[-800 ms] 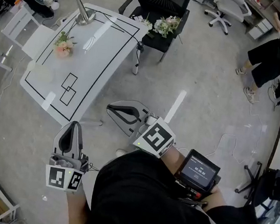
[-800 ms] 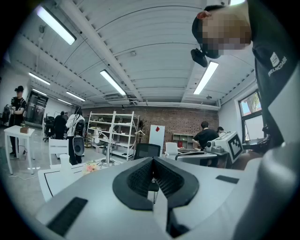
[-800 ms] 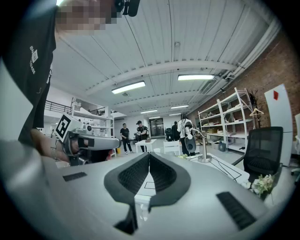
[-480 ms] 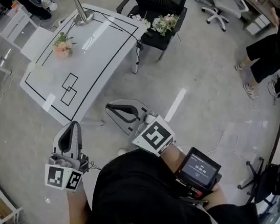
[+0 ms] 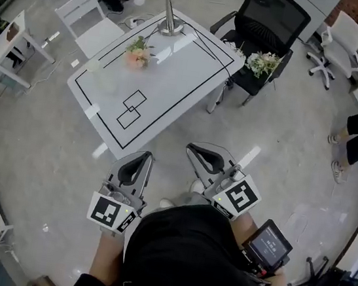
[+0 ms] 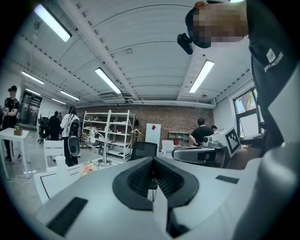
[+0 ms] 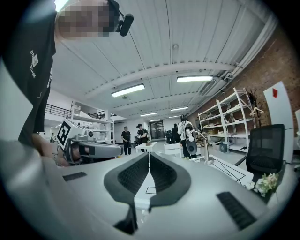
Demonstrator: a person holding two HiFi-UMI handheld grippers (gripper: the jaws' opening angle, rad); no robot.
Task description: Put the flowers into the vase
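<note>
my left gripper (image 5: 144, 157) has its jaws pressed together with nothing between them, and its own view shows the two dark pads meeting in a thin line (image 6: 152, 160). my right gripper (image 5: 192, 149) is the same, jaws closed tight on nothing (image 7: 149, 155). both hang out in front of me over bare grey floor (image 5: 52, 154), short of the near corner of the white table (image 5: 175, 79), the left one just beside the right. the flowers are well apart from both grippers. a pink bouquet (image 5: 137, 54) stands on the far left part of the table, near the base of a desk lamp (image 5: 171, 27), and it also shows small in the left gripper view (image 6: 86, 167). a bunch of white flowers (image 5: 264, 62) lies on the seat of a black chair (image 5: 276, 17) off the table's far right corner, and it shows at the right edge of the right gripper view (image 7: 267, 182). a pale, see-through thing (image 5: 101, 76) on the table's left side, nearer than the bouquet, may be the vase, but i cannot tell.
</note>
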